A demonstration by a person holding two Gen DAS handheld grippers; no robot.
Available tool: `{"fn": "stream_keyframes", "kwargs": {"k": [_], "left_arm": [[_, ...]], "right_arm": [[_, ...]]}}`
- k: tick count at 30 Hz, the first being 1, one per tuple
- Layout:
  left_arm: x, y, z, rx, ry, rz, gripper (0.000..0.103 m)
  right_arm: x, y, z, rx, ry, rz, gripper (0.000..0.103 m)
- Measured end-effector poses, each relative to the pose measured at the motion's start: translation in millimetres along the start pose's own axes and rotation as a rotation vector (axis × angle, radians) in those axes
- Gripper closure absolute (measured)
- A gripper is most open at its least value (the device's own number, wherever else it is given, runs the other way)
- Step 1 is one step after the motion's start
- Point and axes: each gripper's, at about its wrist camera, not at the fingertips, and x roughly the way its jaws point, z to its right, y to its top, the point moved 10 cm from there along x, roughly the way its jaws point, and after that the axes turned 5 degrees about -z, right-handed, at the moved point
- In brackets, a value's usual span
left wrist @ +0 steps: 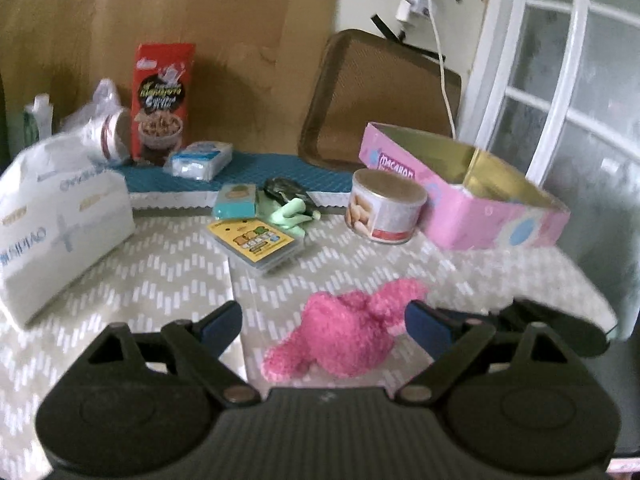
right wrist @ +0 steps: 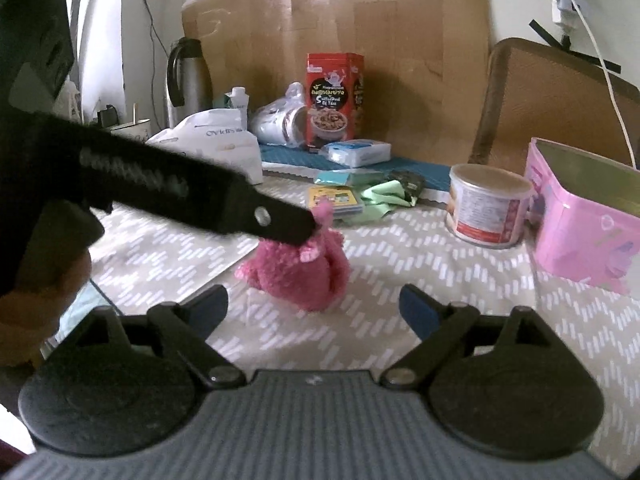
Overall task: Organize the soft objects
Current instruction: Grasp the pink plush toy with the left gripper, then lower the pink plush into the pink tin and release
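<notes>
A fuzzy pink soft toy or sock [left wrist: 344,336] lies bunched on the patterned tablecloth [left wrist: 160,280]. My left gripper [left wrist: 324,322] is open around it, and the pink bundle sits nearer the right-hand pad [left wrist: 426,324], which it may touch. In the right wrist view the pink bundle [right wrist: 304,264] lies just ahead of my right gripper [right wrist: 314,306], which is open with nothing between its pads. One black finger of the left gripper [right wrist: 280,220] reaches in from the left over the bundle's top. A pale green cloth [left wrist: 292,216] lies further back.
An open pink box [left wrist: 496,208] and a round can [left wrist: 386,208] stand at the right. A white tissue pack [left wrist: 60,220], a red cereal box [left wrist: 162,100] and a yellow card pack [left wrist: 254,240] lie further back. A hand [right wrist: 40,300] holds the left gripper.
</notes>
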Motion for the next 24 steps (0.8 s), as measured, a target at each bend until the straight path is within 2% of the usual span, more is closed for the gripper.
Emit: {"fn": "stream_keyframes", "kwargs": {"k": [4, 11, 13, 14, 17, 20, 24], "left_arm": [[3, -3, 6, 0.036, 0.026, -0.018, 0.021], [6, -5, 2, 0.022, 0.018, -0.038, 0.027], [6, -5, 2, 0.022, 0.01, -0.038, 0.033], [6, -5, 2, 0.019, 0.003, -0.039, 0.035], [7, -6, 5, 0.008, -0.038, -0.057, 0.055], [5, 0, 12, 0.011, -0.062, -0.045, 0.057], [-5, 25, 40, 0.078, -0.125, 0.02, 0.058]], "right_arm": [[13, 2, -3, -0.004, 0.012, -0.017, 0.01], [24, -2, -13, -0.03, 0.03, -0.046, 0.015], [26, -5, -13, -0.028, 0.044, -0.062, 0.033], [26, -4, -12, -0.02, 0.04, -0.056, 0.035], [25, -2, -5, 0.015, 0.021, -0.042, 0.066], [18, 2, 1, 0.067, 0.026, -0.015, 0.067], [-4, 15, 16, 0.048, -0.076, 0.086, 0.068]]}}
